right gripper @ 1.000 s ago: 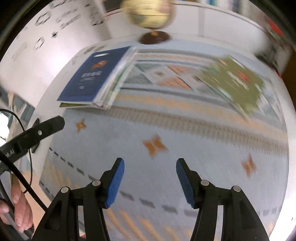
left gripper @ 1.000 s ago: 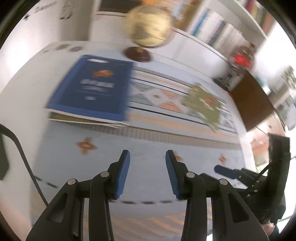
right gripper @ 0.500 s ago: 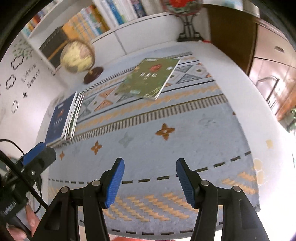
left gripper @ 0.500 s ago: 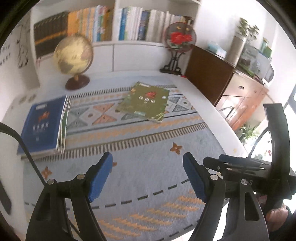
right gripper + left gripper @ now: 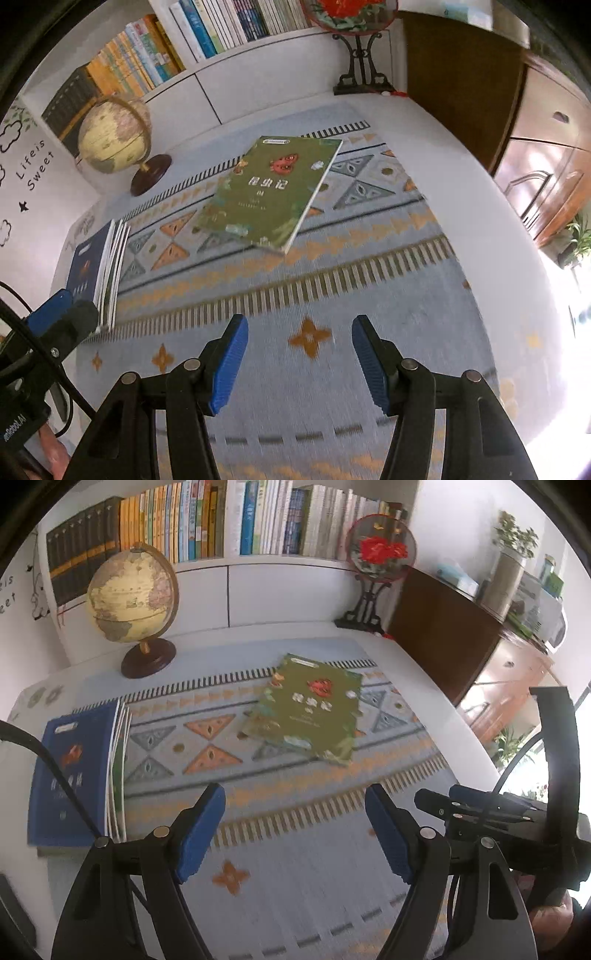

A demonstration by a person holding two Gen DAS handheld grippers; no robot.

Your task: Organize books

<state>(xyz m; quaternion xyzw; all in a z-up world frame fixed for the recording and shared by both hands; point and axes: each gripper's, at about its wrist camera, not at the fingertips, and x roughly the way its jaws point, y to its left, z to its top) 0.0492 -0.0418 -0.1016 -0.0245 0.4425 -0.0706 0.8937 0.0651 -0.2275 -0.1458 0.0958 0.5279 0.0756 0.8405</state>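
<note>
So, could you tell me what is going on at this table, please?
A person is tidying books with a handheld gripper in each hand. Both the left gripper and the right gripper are open and empty, held over the patterned cloth. A green book lies alone mid-table; a blue book tops a stack at the left edge, near the globe.

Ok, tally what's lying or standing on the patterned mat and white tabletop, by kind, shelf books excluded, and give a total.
Green book lying alone: 1
Stack of books with a blue cover on top: 1 stack, number of books unclear
Globe: 1
Round flower screen on a stand: 1
Total: 4
</note>
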